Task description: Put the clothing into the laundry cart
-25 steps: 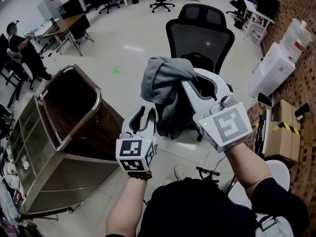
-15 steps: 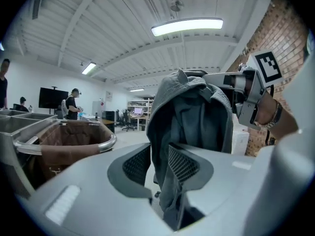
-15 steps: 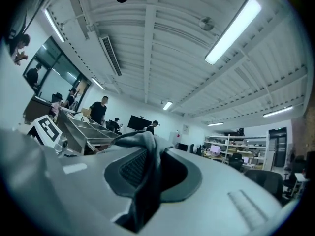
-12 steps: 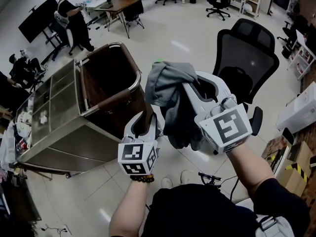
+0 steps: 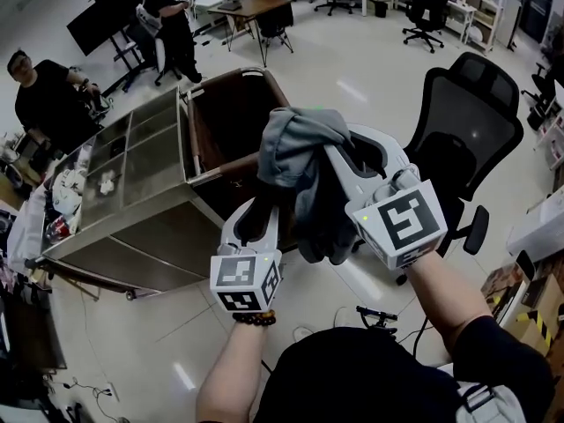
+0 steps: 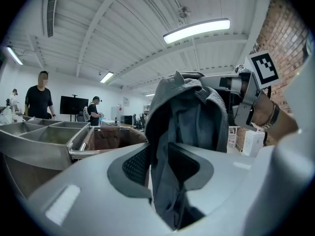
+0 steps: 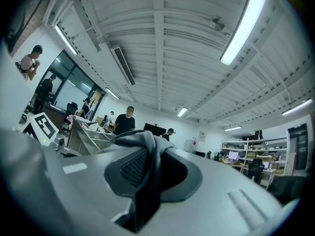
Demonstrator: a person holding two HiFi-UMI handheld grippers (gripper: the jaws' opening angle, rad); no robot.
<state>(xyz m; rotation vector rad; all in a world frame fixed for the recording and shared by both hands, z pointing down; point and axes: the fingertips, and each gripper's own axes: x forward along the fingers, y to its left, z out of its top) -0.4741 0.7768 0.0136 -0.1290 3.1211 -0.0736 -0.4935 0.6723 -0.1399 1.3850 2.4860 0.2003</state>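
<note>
A grey garment (image 5: 295, 144) hangs bunched in the air in front of me. My right gripper (image 5: 332, 152) is shut on its top fold, and the cloth (image 7: 140, 139) drapes over the right gripper's (image 7: 152, 163) jaws. Lower and to the left, my left gripper (image 5: 258, 208) has the hanging cloth (image 6: 187, 112) between its jaws. The cloth fills the left gripper's (image 6: 167, 156) gap from pad to pad. The laundry cart (image 5: 220, 167), with a metal frame and a brown liner, stands just beyond and left of the garment, and it shows again as the cart (image 6: 106, 137) ahead of the left gripper.
A steel compartment tray (image 5: 132, 161) joins the cart's left side. A black office chair (image 5: 467, 122) stands at the right. Two people (image 5: 48, 95) are at the far left beside a monitor (image 5: 106, 20) and desks. A small black object (image 5: 374, 314) lies on the floor by my feet.
My view has swung left: the cart has shifted from the left edge towards the middle, under the garment, and the chair has slid right. Both grippers keep their hold on the garment.
</note>
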